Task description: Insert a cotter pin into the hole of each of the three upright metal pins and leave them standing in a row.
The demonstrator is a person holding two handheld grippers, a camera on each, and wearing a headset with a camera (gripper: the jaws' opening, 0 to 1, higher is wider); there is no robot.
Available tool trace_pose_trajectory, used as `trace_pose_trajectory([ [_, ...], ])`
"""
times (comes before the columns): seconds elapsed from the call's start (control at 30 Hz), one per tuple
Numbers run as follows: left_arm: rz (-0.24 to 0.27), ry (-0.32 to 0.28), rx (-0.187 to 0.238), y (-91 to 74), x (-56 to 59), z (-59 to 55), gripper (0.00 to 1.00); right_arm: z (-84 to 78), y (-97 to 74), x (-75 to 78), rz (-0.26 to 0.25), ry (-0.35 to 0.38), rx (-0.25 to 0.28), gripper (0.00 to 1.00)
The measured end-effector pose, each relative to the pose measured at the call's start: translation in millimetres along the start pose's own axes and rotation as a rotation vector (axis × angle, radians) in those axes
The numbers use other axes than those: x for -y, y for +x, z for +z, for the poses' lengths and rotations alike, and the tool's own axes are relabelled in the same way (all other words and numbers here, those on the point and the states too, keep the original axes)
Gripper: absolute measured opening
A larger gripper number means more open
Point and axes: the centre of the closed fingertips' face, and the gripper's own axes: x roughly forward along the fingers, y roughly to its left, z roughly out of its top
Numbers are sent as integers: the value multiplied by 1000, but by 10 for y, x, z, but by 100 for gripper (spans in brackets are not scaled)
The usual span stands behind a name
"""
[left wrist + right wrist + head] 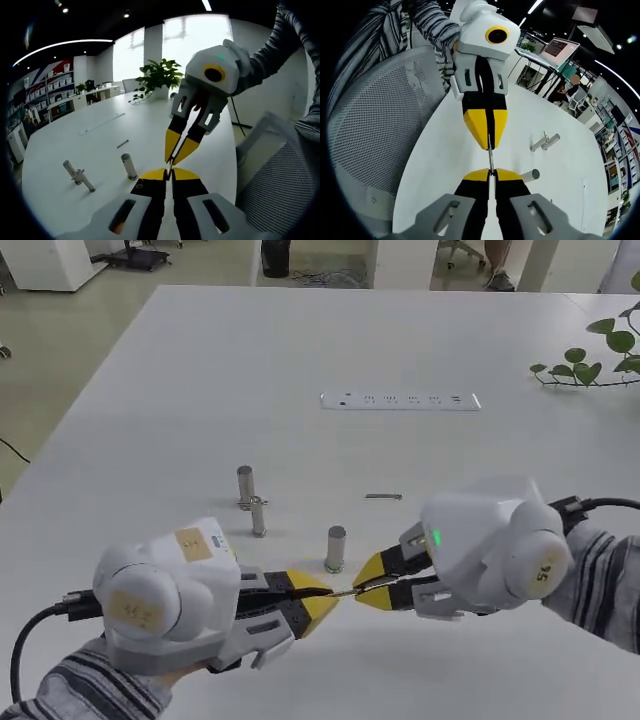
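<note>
Left tongs (322, 600): pressed together, pinching one end of the cotter pin (346, 592). Right tongs (367, 589): pressed together, pinching the other end of the same cotter pin. The two pairs of tongs face each other tip to tip, with a short bare length of the pin between them.

Cotter pin, orientation: the long axis runs straight from the left tongs to the right tongs, in line with both. In the head view it lies nearly level above the bench (200, 380), rising slightly toward the right tongs. In the left gripper view the cotter pin (169, 166) leaves the left tongs at their tips and points directly away. In the right gripper view the cotter pin (490, 159) does the same from the right tongs.

Single metal pin (335, 549): upright on the bench, just beyond the point where the tongs meet, apart from both.

Pair of metal pins (250, 500): upright, close together, farther beyond the left tongs. A small cross-piece shows between them; whether it sits in a hole cannot be told.

Loose cotter pin (383, 497): flat on the bench beyond the right tongs, long axis parallel to the held one.

Power strip (400, 401): well beyond both tongs.
</note>
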Motion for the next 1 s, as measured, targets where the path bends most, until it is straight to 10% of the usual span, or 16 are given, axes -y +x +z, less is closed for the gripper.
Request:
trace_pose_trajectory([
  [0.4,49,4,-18,66,-72,-34,9,-155,3,84,-37,30,-46,0],
  [1.0,232,-28,-43,231,-469,-191,22,-692,7,401,-123,117,-211,0],
])
